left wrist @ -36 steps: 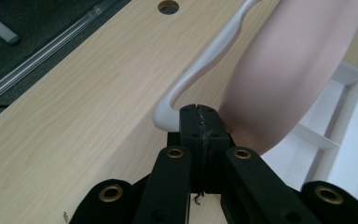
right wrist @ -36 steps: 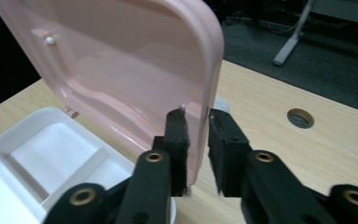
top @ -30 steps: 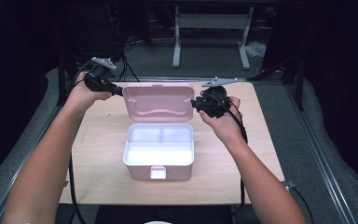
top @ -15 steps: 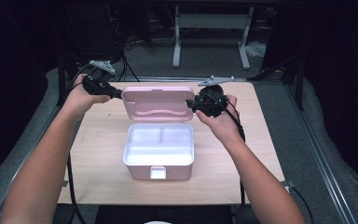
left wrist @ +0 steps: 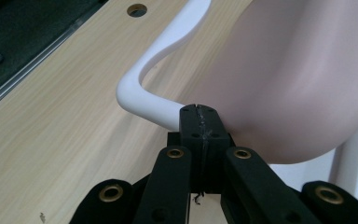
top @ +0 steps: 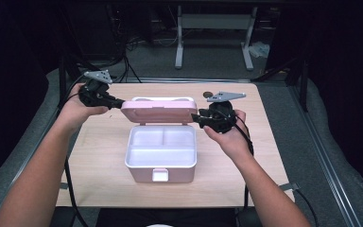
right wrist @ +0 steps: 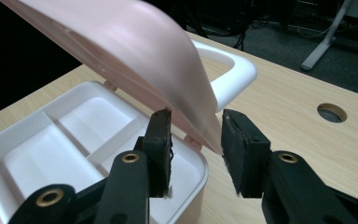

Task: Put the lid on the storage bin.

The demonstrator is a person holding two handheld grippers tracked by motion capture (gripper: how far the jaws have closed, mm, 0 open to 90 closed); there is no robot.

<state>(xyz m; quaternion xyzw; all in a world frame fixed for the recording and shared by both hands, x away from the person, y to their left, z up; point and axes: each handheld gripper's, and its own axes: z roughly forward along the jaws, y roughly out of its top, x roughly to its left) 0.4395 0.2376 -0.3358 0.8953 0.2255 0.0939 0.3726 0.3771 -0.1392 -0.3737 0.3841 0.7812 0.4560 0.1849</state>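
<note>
Pale wood made up the tabletop (top: 104, 156), ringed by dark floor. Nearest the person sat a pink lunch box (top: 161, 153), its white divided inside laid bare. Behind it the pink lid (top: 159, 110) stood tilted over the box's rear edge, its white handle (top: 163, 99) on the far side. At the lid's left end the left gripper (top: 121, 102) had its jaws clenched, tips against the handle's corner. At the right end the right gripper (top: 194, 117) had just been opening its jaws, which straddled the lid's edge without pressing it. Beyond lay a round hole (top: 207, 93) in the wood.
</note>
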